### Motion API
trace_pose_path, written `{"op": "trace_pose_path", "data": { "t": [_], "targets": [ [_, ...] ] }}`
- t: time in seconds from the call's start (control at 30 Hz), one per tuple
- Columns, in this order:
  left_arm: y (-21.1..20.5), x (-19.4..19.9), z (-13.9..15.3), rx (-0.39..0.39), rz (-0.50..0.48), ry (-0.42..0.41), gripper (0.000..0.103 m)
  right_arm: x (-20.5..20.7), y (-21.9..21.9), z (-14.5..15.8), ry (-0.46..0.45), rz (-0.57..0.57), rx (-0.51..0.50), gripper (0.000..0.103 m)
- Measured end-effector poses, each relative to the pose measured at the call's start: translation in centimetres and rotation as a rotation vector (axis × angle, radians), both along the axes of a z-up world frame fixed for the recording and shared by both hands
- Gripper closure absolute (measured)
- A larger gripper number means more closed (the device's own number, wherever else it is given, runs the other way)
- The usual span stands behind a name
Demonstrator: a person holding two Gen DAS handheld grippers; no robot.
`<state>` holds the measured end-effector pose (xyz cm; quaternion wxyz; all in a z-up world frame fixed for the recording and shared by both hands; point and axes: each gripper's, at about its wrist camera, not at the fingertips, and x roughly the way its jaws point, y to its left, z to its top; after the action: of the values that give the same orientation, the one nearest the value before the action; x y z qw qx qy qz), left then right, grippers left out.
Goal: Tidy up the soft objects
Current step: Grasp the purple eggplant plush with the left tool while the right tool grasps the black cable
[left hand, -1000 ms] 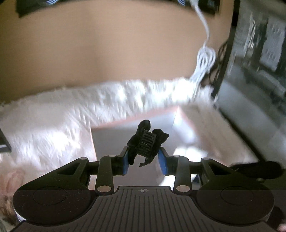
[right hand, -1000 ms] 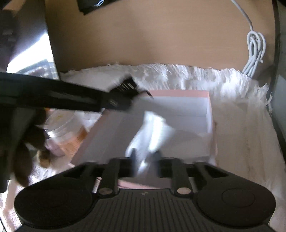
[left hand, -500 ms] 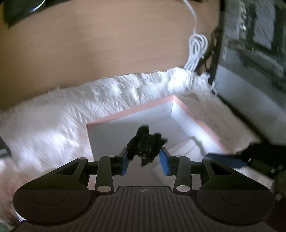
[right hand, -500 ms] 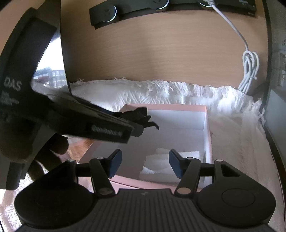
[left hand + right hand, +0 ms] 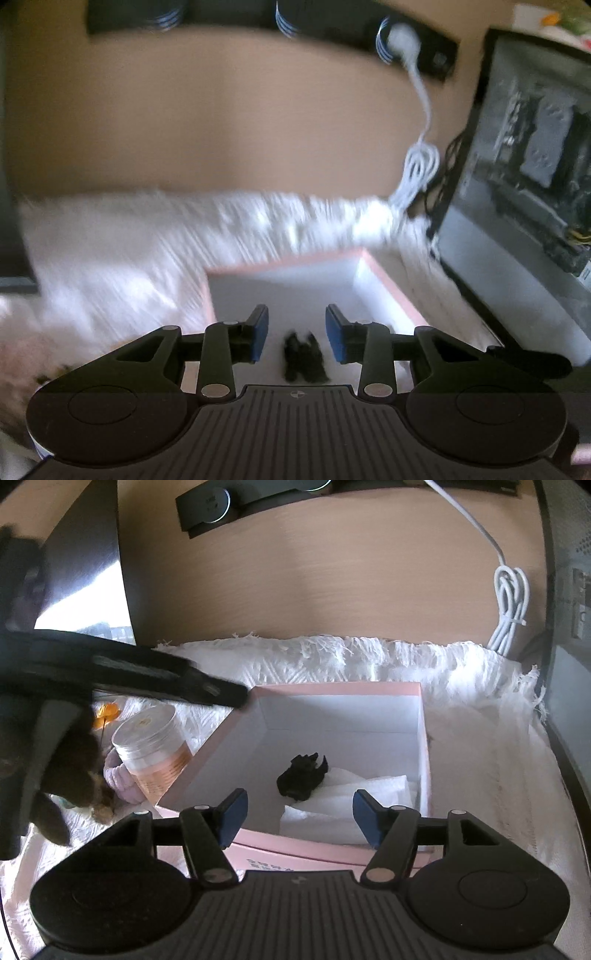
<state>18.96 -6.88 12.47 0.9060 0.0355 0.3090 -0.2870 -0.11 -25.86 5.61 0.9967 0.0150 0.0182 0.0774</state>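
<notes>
A pink box with a white inside stands open on a white fluffy cloth. In it lie a small black soft object and a folded white cloth. My right gripper is open and empty over the box's near edge. My left gripper is open above the box; the black object lies loose below, between its fingers. The left gripper's finger also shows in the right wrist view, reaching over the box's left rim.
A clear jar with an orange label, a pale pink soft item and an orange thing lie left of the box. A coiled white cable hangs at the wooden back wall. A dark computer case stands on the right.
My left gripper opened and let the black object fall into the box, then drew back. My right gripper had let go of the white cloth earlier and stays open.
</notes>
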Motion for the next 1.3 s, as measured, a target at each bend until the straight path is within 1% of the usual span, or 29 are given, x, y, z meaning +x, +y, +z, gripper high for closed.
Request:
{"op": "trace_pose_path", "data": {
  "t": [0.07,0.13,0.23,0.37,0.47,0.6,0.7,0.77,0.83,0.97,1.03,1.1,1.17,1.2,1.27,1.3],
  "targets": [
    [1.6,-1.6,0.6,0.007,0.005,-0.051,0.064,0.0,0.1,0.1,0.0,-0.002,-0.003,0.039],
    [3.8,-3.1,0.9,0.01,0.042,-0.08,0.064,0.1,0.5,0.4,0.003,-0.002,-0.017,0.039],
    [8.4,-5.2,0.7,0.007,0.148,-0.115,0.064,0.3,1.8,0.8,0.008,-0.001,-0.056,0.039],
    [15.4,-7.3,-0.2,0.009,0.343,-0.134,0.064,-0.5,4.5,2.1,-0.006,0.022,-0.129,0.039],
    [19.7,-8.3,-0.9,0.016,0.474,-0.113,0.065,-1.1,7.1,3.1,-0.018,0.039,-0.202,0.039],
    [23.9,-9.1,-2.5,0.003,0.593,-0.061,0.065,-1.6,10.6,3.5,-0.024,0.089,-0.286,0.037],
    [26.7,-9.4,-3.6,-0.039,0.69,-0.045,0.065,-1.5,12.8,3.2,-0.012,0.13,-0.324,0.037],
    [28.1,-9.4,-3.9,-0.071,0.73,-0.039,0.065,-1.2,14.0,2.7,0.003,0.156,-0.348,0.037],
    [29.3,-9.2,-3.8,-0.076,0.715,-0.035,0.065,-0.9,15.1,2.4,0.025,0.179,-0.373,0.037],
    [30.9,-7.2,-2.2,-0.115,0.622,-0.042,0.065,-0.7,17.0,3.2,0.036,0.22,-0.409,0.037],
    [31.1,-4.6,-1.2,-0.102,0.595,-0.017,0.065,-0.9,17.9,4.1,0.034,0.243,-0.412,0.037],
    [30.9,-1.7,-0.6,-0.083,0.578,0.031,0.065,-1.0,18.9,5.2,0.02,0.258,-0.423,0.037],
    [30.0,1.0,-0.5,-0.033,0.585,0.069,0.065,-1.3,20.0,5.8,-0.004,0.262,-0.443,0.037],
    [29.3,2.2,-0.6,0.007,0.583,0.08,0.065,-1.5,20.5,6.1,-0.013,0.265,-0.45,0.037],
    [27.3,3.7,-1.3,0.122,0.561,0.098,0.064,-1.5,21.0,6.5,-0.019,0.28,-0.452,0.037],
    [26.1,4.4,-1.9,0.219,0.556,0.1,0.061,-1.4,21.2,6.5,-0.017,0.288,-0.453,0.037]
  ]
}}
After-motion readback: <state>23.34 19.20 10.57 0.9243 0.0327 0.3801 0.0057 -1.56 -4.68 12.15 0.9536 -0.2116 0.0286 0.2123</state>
